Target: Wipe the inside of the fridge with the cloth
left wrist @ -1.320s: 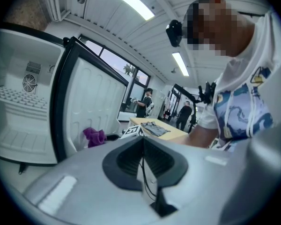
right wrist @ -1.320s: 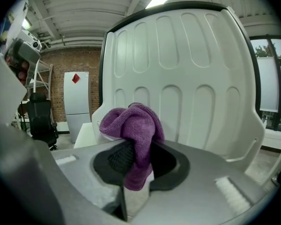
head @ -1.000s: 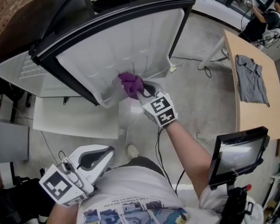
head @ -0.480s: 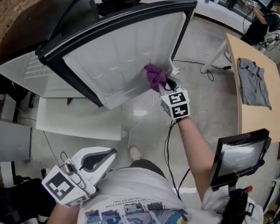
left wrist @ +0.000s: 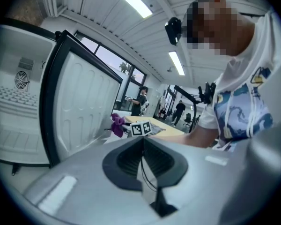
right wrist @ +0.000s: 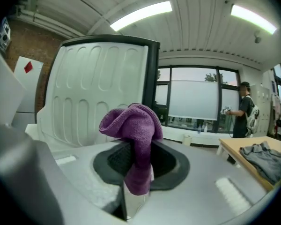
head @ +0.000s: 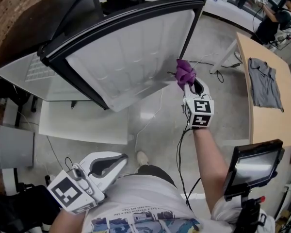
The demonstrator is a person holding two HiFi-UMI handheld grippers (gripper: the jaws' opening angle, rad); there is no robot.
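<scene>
Grips the purple cloth (head: 184, 71) in the right tool (head: 188, 83), beside the right edge of the open fridge door (head: 131, 52). Holds the left tool (head: 117, 158) clenched, empty, near left.

we hold r gripper (head: 190, 85) out, arm extended, jaws clamped on cloth (head: 184, 71); l gripper (head: 118, 158) low at torso, jaws together.

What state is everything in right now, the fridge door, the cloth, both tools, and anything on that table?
Fridge door: swung open, white inner liner exposed.
Purple cloth: bunched, clamped in the right tool, at the door's free edge; contact unclear.
Right tool: shut on the purple cloth.
Left tool: shut, empty, held low by the person's torso.
Grey garment: lying loosely spread on the wooden table.
</scene>
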